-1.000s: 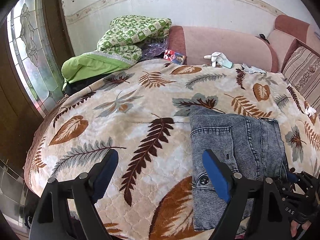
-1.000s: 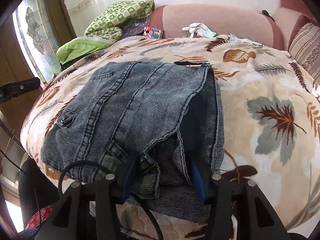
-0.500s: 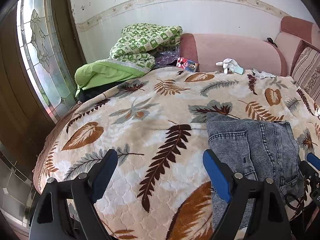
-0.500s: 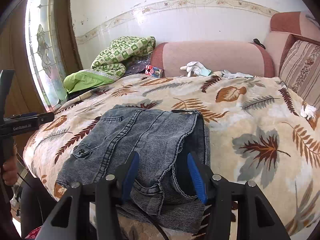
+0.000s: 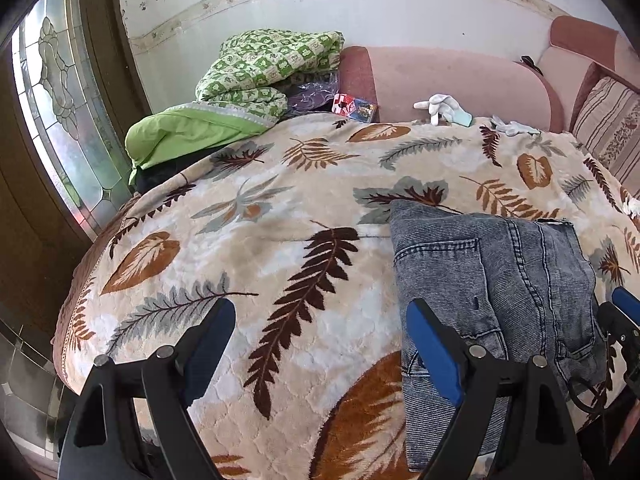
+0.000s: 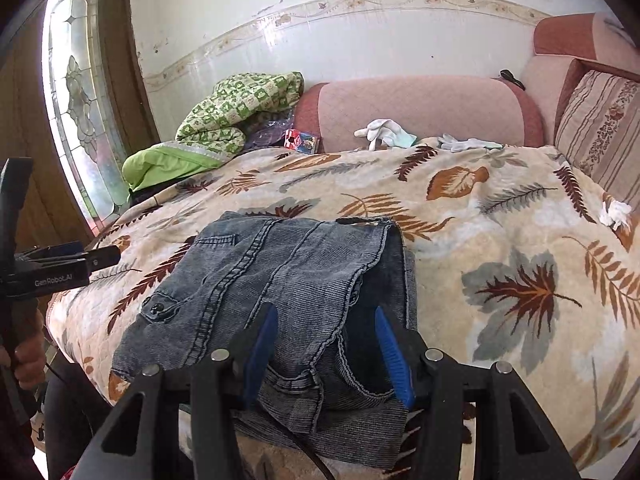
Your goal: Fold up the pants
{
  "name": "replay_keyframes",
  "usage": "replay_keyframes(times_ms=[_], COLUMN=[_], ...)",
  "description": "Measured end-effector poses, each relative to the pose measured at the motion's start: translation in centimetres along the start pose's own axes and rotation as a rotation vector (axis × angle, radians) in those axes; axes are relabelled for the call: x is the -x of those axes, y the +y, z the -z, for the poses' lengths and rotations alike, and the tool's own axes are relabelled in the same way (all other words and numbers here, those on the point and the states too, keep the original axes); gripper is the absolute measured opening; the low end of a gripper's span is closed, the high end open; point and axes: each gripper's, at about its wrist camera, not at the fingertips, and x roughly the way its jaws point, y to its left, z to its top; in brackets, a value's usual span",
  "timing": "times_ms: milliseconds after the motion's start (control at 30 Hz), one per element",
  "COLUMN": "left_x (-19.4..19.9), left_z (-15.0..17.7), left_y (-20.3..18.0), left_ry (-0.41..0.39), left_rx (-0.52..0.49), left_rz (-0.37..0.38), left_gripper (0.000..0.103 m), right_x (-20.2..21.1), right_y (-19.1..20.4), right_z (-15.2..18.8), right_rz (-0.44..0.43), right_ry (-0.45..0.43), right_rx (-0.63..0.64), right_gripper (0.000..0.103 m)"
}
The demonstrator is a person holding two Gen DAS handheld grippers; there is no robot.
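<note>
Both my left tongs [image 5: 320,344] and right tongs [image 6: 326,344] gape, empty; the folded grey-blue denim pants [image 6: 280,280] overhang the leaf-patterned blanket [image 6: 500,240] edge and could slide off.

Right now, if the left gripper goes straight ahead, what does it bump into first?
Probably the leaf-patterned blanket: the open left gripper points over it, with the folded jeans off to its right. Depth is hard to judge.

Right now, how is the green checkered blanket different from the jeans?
The green checkered blanket is bright and bunched in a heap against the wall; the jeans are faded grey-blue denim, folded flat. The blanket lies far off at the back by the pink sofa; the jeans lie close, between the right hand-held gripper fingers. Both are cloth.
</note>
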Motion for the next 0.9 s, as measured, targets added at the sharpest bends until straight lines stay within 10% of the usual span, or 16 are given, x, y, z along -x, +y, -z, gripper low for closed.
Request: replay_keyframes(times_ms=[900], left_x=[-3.6], left_z=[-1.0], left_y=[-2.2], left_ry=[0.054], left_rx=[-0.086], left_rz=[-0.012], left_gripper=[0.088], right_x=[-2.5], right_y=[-1.5], right_z=[-2.9], right_rz=[-0.030], right_ry=[0.043], right_rx=[-0.095], right_gripper=[0.056])
